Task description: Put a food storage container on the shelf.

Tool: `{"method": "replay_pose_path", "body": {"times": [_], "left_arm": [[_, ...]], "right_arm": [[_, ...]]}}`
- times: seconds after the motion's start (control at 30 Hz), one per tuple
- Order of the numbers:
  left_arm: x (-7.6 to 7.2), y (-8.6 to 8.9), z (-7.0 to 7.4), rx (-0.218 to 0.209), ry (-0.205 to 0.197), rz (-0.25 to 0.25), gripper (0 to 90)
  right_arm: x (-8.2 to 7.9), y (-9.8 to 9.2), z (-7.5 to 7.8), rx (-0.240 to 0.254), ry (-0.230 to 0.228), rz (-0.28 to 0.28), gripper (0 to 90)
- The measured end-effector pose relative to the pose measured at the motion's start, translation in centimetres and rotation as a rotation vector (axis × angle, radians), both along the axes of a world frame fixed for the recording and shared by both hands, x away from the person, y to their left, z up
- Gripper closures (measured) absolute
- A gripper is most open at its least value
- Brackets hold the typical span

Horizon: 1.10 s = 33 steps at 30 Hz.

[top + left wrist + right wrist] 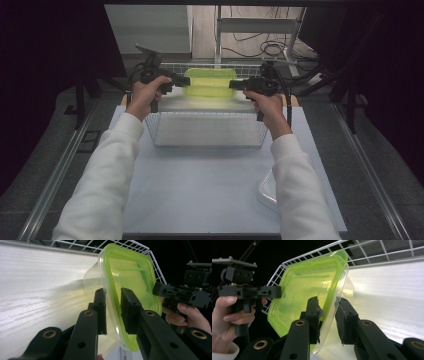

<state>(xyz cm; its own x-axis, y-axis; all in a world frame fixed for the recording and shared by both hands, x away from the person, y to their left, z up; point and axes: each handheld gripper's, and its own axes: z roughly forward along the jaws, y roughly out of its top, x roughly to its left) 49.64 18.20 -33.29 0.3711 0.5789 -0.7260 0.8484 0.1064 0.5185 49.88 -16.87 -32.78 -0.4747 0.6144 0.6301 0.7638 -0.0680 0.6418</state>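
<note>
White surface (pixel 200 170), wire basket (pixel 207 131) at its far end — container held above it.

Left hand-held gripper (pixel 113 305) and right hand-held gripper (pixel 327 313) each pinch an opposite rim of the green-lidded container (pixel 210 83) — likely mid-carry; next calls for lowering both together, level.

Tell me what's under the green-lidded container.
The container is held between both grippers, left and right, over the wire basket. Below it lies the basket's pale bottom. The container looks empty; glare blurs the spot directly beneath.
</note>
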Motion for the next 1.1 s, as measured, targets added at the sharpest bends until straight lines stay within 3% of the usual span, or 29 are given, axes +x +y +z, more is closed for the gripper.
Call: {"method": "replay_pose_path", "body": {"times": [0.2, 0.3, 0.47, 0.67, 0.8, 0.93, 1.1], "left_arm": [[0.4, 0.0, -0.6, -0.016, -0.011, 0.015, 72.9], [0.4, -0.1, -0.6, 0.007, -0.039, 0.02, 70.6], [0.1, -0.6, -0.5, 0.072, -0.092, 0.059, 50.8], [-1.5, -0.7, 1.1, 0.093, -0.215, 0.084, 34.9], [-3.3, -0.3, 2.2, 0.161, -0.289, 0.08, 29.3], [-5.6, 0.4, 2.8, 0.166, -0.334, 0.054, 28.1], [-8.7, 0.9, 2.7, 0.201, -0.374, 0.013, 27.2]], "right_arm": [[0.5, 0.1, -0.6, 0.037, 0.015, -0.037, 69.4], [0.6, 0.1, -0.7, 0.042, 0.015, -0.041, 68.4], [0.7, 0.3, -1.0, 0.06, 0.016, -0.075, 48.0], [-0.5, 0.3, 0.4, 0.057, -0.085, -0.115, 38.9], [-1.9, -0.4, 1.8, -0.003, -0.132, -0.092, 36.8], [-3.4, -1.0, 2.8, -0.087, -0.181, -0.078, 35.7], [-5.8, -1.9, 3.7, -0.17, -0.232, -0.017, 35.1]]}}
